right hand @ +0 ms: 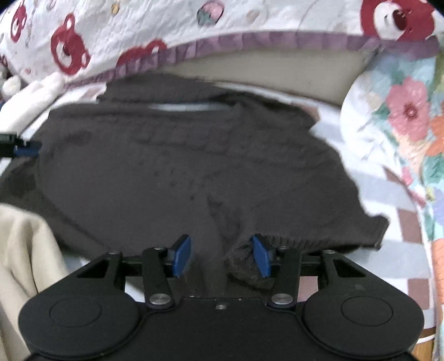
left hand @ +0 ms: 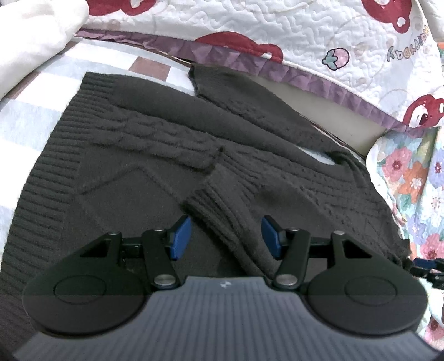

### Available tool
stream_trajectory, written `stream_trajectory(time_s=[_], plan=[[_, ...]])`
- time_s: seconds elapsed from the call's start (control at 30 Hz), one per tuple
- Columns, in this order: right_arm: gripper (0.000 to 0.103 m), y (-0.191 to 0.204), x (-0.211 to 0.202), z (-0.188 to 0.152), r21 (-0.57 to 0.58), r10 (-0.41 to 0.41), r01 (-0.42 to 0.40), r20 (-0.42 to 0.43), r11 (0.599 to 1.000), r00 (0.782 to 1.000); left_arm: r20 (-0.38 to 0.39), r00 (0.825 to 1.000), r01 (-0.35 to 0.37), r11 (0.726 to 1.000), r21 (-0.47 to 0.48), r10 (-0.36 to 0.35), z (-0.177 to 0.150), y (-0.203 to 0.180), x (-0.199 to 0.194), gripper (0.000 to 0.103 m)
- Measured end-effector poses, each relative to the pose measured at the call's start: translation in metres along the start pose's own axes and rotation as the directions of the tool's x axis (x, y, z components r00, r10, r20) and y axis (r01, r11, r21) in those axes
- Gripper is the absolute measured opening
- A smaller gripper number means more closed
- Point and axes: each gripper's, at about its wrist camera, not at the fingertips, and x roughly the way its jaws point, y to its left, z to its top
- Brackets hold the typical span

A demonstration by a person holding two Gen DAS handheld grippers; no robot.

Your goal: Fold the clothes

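Between the left gripper (left hand: 226, 237)'s 2 parted fingers lies a ribbed sleeve cuff (left hand: 205, 202), untouched by either pad, so that gripper is released. The right gripper (right hand: 222, 257) is likewise released, fingers apart with a knit edge bunched against 1 pad. Both tilt downward over the dark sweater (left hand: 133, 155), spread flat on the checked bed sheet (left hand: 25, 116). Thick, soft and floppy, it should grip best at cuffs or hem. Beyond lies a bear-print quilt (left hand: 277, 25).
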Motion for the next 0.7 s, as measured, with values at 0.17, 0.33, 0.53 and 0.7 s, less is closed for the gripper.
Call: stream_trajectory(time_s=[0.17,0.33,0.53,0.7], plan=[[0.054,0.006,-0.008,0.007,-0.026,-0.007,0.008,0.046,1.000,0.999,0.011,1.000,-0.010,1.000,0.002,0.010,0.001,0.001,-0.004,0.055],[0.056,0.004,0.024,0.000,-0.027,0.129,-0.134,-0.142,0.991,0.981,0.020,1.000,-0.008,1.000,0.002,0.008,0.004,0.003,-0.003,0.056],[0.036,0.012,0.059,-0.010,-0.109,0.071,-0.095,-0.205,0.989,0.976,-0.025,0.999,-0.043,0.998,0.043,0.044,0.018,-0.005,0.023,0.059],[0.010,-0.001,0.052,-0.002,-0.087,0.080,-0.102,-0.226,0.991,0.971,-0.045,0.999,-0.016,0.996,0.087,0.020,0.025,-0.021,0.041,0.031]])
